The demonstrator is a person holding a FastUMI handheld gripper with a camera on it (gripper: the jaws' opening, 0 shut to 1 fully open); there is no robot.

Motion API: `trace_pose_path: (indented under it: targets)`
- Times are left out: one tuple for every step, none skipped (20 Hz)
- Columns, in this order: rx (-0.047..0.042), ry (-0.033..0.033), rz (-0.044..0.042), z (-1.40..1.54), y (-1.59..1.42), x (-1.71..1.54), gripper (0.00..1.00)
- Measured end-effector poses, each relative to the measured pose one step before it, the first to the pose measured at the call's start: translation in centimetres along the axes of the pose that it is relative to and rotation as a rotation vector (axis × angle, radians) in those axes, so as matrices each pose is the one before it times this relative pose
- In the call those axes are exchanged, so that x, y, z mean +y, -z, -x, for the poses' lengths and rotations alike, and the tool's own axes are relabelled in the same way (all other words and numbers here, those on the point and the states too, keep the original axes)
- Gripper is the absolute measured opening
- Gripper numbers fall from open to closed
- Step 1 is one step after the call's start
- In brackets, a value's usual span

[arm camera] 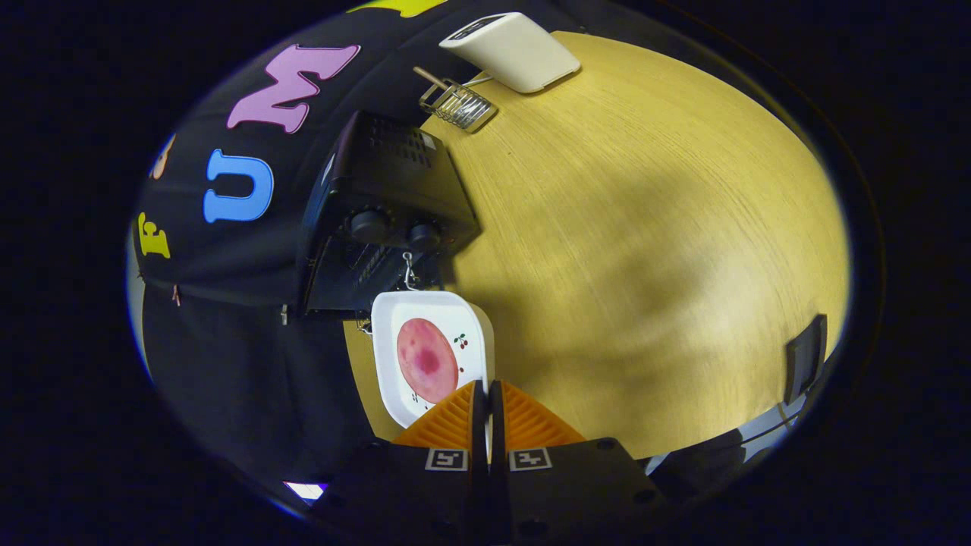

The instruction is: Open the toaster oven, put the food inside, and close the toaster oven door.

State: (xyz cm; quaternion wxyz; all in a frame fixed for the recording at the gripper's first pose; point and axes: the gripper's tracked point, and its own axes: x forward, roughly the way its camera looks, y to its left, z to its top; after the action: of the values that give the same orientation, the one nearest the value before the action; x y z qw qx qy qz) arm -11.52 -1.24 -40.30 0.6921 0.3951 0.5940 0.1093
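Tool (486, 390) pinches plate (432, 356) rim w/ food (427, 359); oven (379, 220) interior dark.

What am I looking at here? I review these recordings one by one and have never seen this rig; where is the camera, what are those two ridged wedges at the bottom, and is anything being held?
The picture comes from a fisheye camera riding on a handheld two-finger gripper, looking forward along its fingers; a person carries it, there is no robot arm. The ridged wedges are those two fingers, nearly closed on the rim of a white square plate that carries a round pink slice of food. So the plate appears to be held by its edge. Just beyond the plate stands a black toaster oven with two knobs, on a wooden table. Its door looks open, though that is hard to tell. Farther back lie a small wire rack and a white box-shaped device.
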Motion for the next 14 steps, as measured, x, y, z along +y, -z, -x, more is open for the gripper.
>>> trace_pose_path:
  targets:
    - [-0.01521,-0.00223,-0.01321,-0.654,0.527,1.108,0.05]
    - [-0.00903,-0.00499,-0.01349,-0.749,0.69,1.122,0.05]
    - [-0.00914,-0.00523,-0.0146,-0.851,0.487,1.0,0.05]
    - [-0.00775,-0.00162,-0.01313,-0.88,0.613,0.909,0.05]
    - [-0.00517,-0.00297,-0.00712,-1.056,0.461,0.828,0.05]
    - [-0.01183,0.0031,-0.00715,-0.919,0.276,0.667,0.05]
    - [-0.01527,0.00405,-0.0094,-0.969,0.305,0.695,0.05]
    - [-0.01612,0.00493,-0.01947,-0.835,0.074,0.578,0.05]
    - [-0.01547,0.00318,-0.02982,-0.8,0.177,0.661,0.05]
    - [-0.02013,0.00464,-0.03707,-0.765,0.033,0.553,0.05]
    - [-0.02041,0.00452,-0.03714,-0.678,-0.032,0.596,0.05]
    - [-0.026,0.00681,-0.0338,-0.758,-0.092,0.474,0.05]
    - [-0.02468,0.01019,-0.02807,-0.713,-0.108,0.472,0.05]
    - [-0.0251,0.01019,-0.02814,-0.558,0.004,0.454,0.05]
